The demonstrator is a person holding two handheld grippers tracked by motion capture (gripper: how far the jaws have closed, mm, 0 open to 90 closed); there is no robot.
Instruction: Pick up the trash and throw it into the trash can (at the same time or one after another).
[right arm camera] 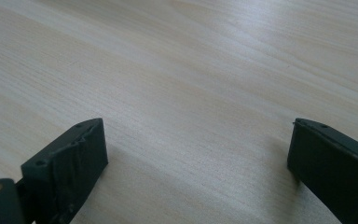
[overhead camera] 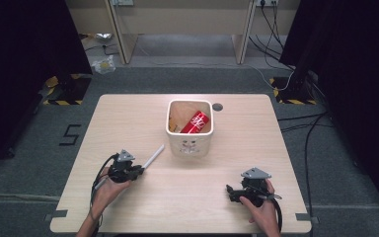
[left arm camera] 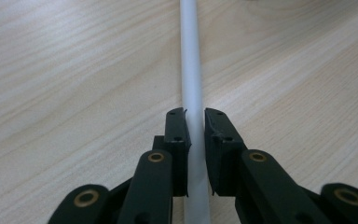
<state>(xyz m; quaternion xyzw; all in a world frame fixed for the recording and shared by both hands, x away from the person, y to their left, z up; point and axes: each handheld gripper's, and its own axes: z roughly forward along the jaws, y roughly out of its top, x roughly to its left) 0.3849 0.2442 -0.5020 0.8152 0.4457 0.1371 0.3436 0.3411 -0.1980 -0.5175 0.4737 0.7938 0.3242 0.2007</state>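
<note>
White and slim, the plastic tube [overhead camera: 154, 156] lies on the pale wooden table [overhead camera: 128, 118], slanting from the left gripper [overhead camera: 137, 172] up toward the cream bin [overhead camera: 189, 143] that stands near the middle of the far edge. In the left gripper view the two black jaws are closed against the tube's [left arm camera: 191, 70] sides, pinching it near its lower end. The right gripper [overhead camera: 231, 191] rests low over the table toward the near right corner, well apart from the tube, its jaws spread wide over bare wood. A red can [overhead camera: 195, 122] lies tilted inside the bin.
</note>
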